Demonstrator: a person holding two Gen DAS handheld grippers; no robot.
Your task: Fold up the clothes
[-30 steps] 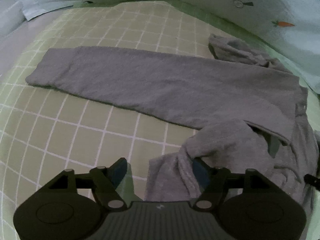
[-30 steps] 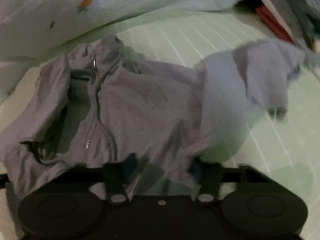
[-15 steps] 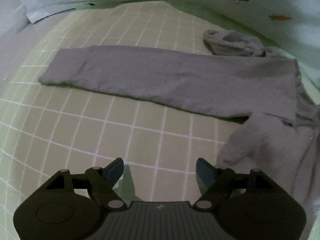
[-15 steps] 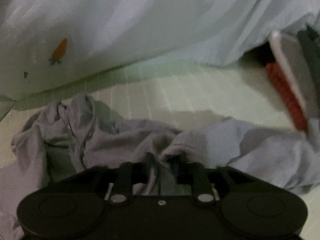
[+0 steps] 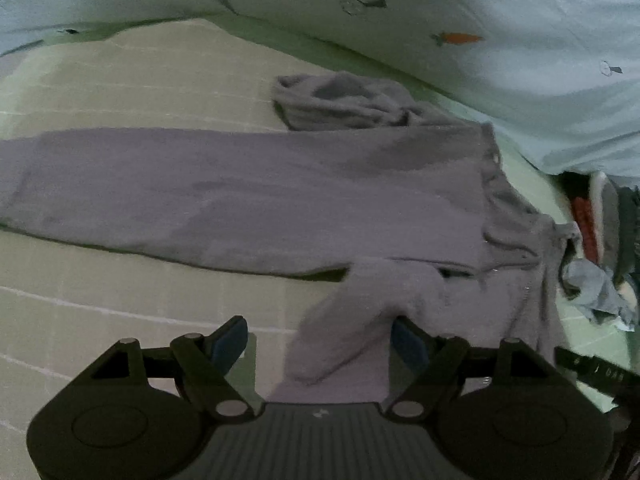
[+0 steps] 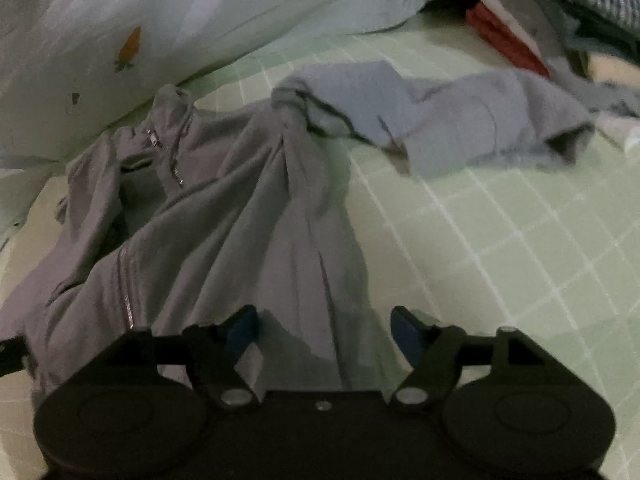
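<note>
A grey zip-up jacket (image 5: 256,192) lies on a bed covered by a green checked sheet (image 5: 120,292). In the left wrist view its body stretches flat across the middle from left to right, with a bunched part (image 5: 340,100) at the far edge, and one sleeve (image 5: 360,312) runs toward the near side. The left gripper (image 5: 318,338) hovers low over that sleeve end, its blue-padded fingers (image 5: 230,340) wide apart with the cloth lying between them, not pinched.

In the right wrist view the jacket's zipper (image 6: 126,300) runs along its left half, and folds of grey cloth lead to the near edge. The right gripper (image 6: 324,330) also has its fingers spread, over the jacket's hem. A blue-grey garment (image 6: 452,120) lies crumpled at the far right, touching the jacket. A pale quilt with a carrot print (image 6: 130,46) lies beyond.
</note>
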